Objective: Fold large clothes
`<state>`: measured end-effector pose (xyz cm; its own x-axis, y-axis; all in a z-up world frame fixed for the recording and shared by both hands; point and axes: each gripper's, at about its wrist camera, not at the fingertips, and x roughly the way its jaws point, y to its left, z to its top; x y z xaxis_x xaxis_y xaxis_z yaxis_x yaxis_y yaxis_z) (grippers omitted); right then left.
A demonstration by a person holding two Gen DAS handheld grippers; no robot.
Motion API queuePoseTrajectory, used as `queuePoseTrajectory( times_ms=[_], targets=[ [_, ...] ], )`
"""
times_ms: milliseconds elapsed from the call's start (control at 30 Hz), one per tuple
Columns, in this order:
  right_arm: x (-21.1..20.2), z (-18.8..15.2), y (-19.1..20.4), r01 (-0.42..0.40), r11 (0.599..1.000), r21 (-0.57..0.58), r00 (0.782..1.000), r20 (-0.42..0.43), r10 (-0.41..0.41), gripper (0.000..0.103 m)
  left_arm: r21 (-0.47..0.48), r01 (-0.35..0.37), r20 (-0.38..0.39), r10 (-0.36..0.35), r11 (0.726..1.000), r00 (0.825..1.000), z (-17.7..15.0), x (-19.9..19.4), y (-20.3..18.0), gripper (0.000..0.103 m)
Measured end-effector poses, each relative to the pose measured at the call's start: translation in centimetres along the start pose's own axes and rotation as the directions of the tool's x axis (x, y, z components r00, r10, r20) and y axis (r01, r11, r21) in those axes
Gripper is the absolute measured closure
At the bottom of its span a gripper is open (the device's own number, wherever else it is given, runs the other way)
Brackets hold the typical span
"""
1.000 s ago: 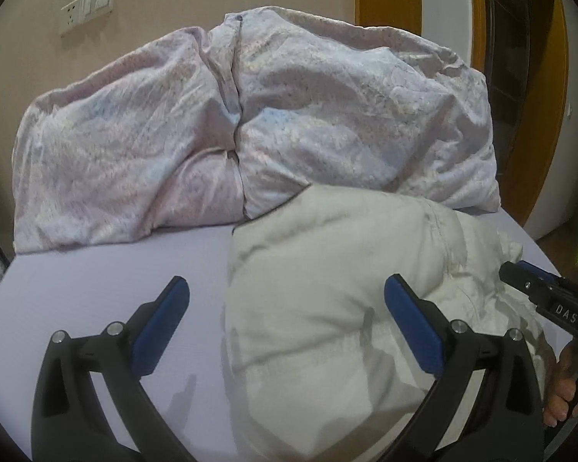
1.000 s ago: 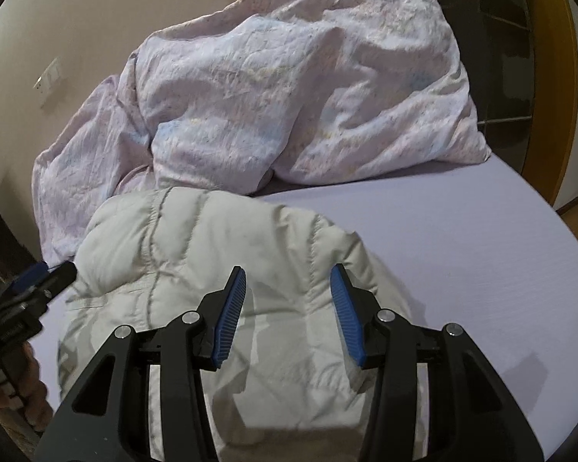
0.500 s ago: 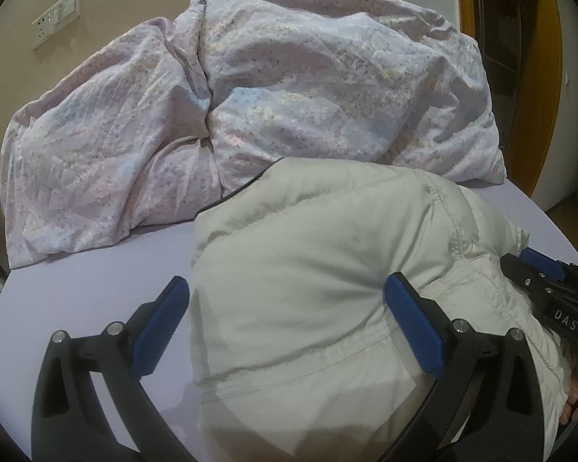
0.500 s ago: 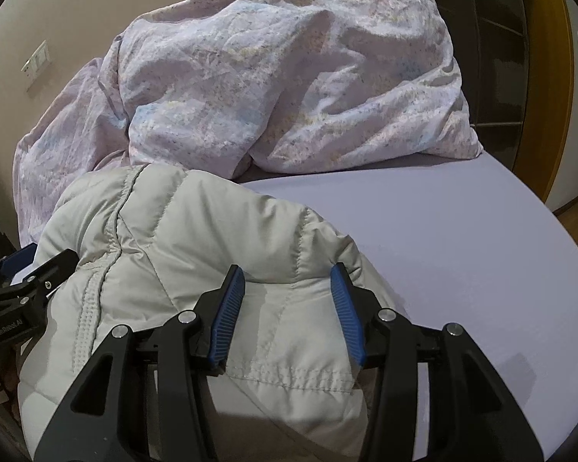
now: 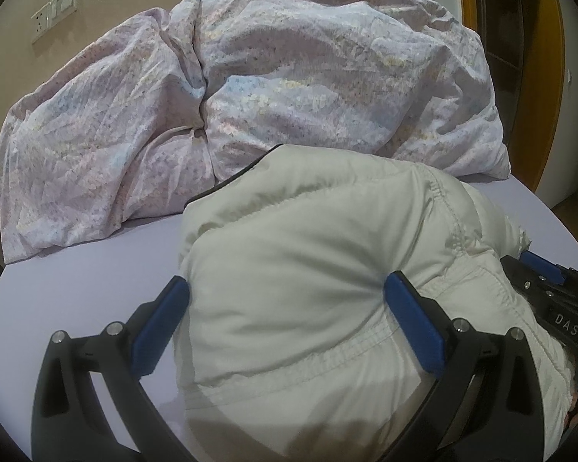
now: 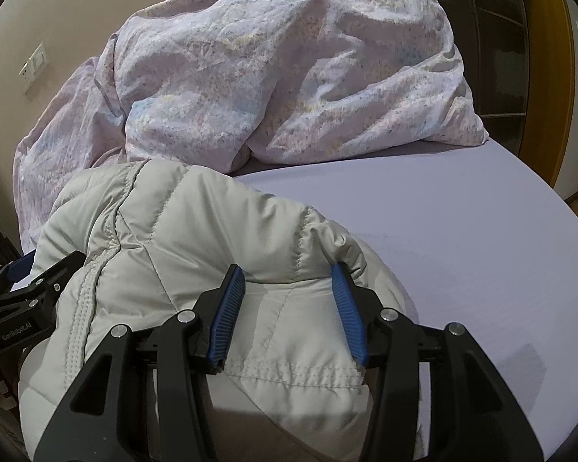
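A pale grey-white puffer jacket (image 5: pixel 308 269) lies bunched on the lilac bed sheet (image 5: pixel 77 281); it also shows in the right wrist view (image 6: pixel 196 238). My left gripper (image 5: pixel 285 304) is open, its blue pads either side of the jacket's bulk near the hem. My right gripper (image 6: pixel 287 296) is open, its pads straddling a padded fold of the jacket close to the stitched hem. Each gripper shows at the edge of the other's view: the right one (image 5: pixel 551 292), the left one (image 6: pixel 23 292).
A crumpled pink-lilac floral duvet (image 5: pixel 250 88) is heaped along the back of the bed, touching the jacket's far edge. A wall with a socket plate (image 5: pixel 54 7) stands behind. A wooden door frame (image 6: pixel 551 57) and floor lie to the right, past the bed edge.
Both grippers have moved forward onto the jacket, which now bulges up between the fingers and fills more of both views. The jaws have stayed open.
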<state>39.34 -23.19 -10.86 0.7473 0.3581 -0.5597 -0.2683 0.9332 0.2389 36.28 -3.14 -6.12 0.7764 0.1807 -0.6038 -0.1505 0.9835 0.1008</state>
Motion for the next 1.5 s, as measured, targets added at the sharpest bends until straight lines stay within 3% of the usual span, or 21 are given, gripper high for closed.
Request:
queuePoseTrajectory(
  times_ms=[1000, 1500],
  targets=[
    [0.7, 0.1, 0.0, -0.03, 0.999, 0.011, 0.999, 0.013, 0.03, 0.052, -0.033, -0.005, 0.023, 0.005, 0.999, 1.0, -0.7, 0.3, 0.2, 0.002],
    [1.2, 0.2, 0.2, -0.024, 1.0, -0.005, 0.999, -0.023, 0.024, 0.052, -0.012, -0.054, 0.004, 0.054, 0.998, 0.999, -0.8, 0.7, -0.5, 0.002]
  ],
)
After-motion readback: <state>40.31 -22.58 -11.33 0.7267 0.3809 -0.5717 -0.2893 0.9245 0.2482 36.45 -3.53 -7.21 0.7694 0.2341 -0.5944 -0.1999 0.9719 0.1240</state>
